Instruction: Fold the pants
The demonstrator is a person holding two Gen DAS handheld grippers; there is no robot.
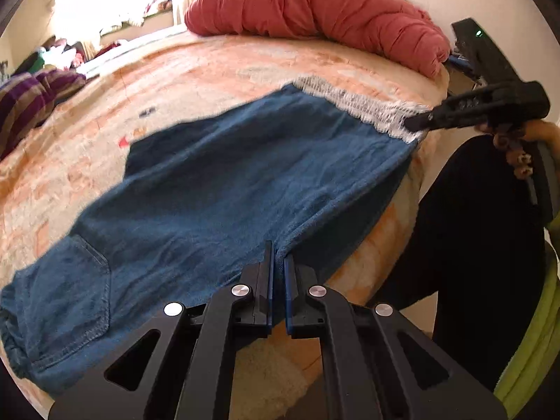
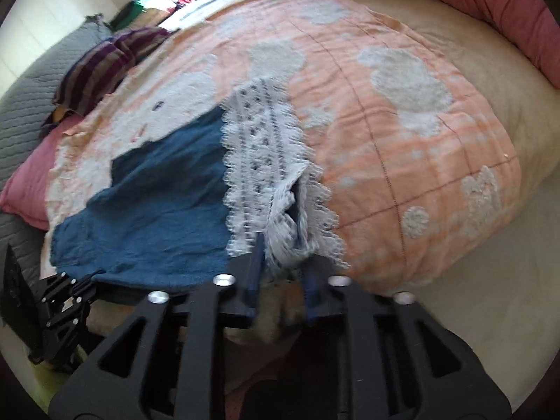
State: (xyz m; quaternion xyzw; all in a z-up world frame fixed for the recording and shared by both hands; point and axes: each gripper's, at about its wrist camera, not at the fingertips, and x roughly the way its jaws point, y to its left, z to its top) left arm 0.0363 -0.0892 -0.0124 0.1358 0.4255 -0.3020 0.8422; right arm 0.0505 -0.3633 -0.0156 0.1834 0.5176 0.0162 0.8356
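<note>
Blue pants [image 1: 224, 189] with a white lace hem [image 1: 364, 108] lie spread on the bed. My left gripper [image 1: 279, 255] is shut on the near edge of the blue cloth. My right gripper [image 2: 283, 255] grips the bunched lace hem [image 2: 266, 161] between its jaws at the bed's edge; it also shows in the left wrist view [image 1: 420, 122], on the lace. The blue cloth [image 2: 161, 203] stretches left toward my left gripper [image 2: 66, 301]. A back pocket [image 1: 80, 290] shows at the lower left.
An orange and white quilt [image 2: 402, 140] covers the bed. A red rolled duvet [image 1: 315, 10] lies along the far side. A striped purple cushion [image 2: 101, 66] and a pink pillow [image 2: 24, 189] sit to the left. The person's dark leg [image 1: 472, 227] stands beside the bed.
</note>
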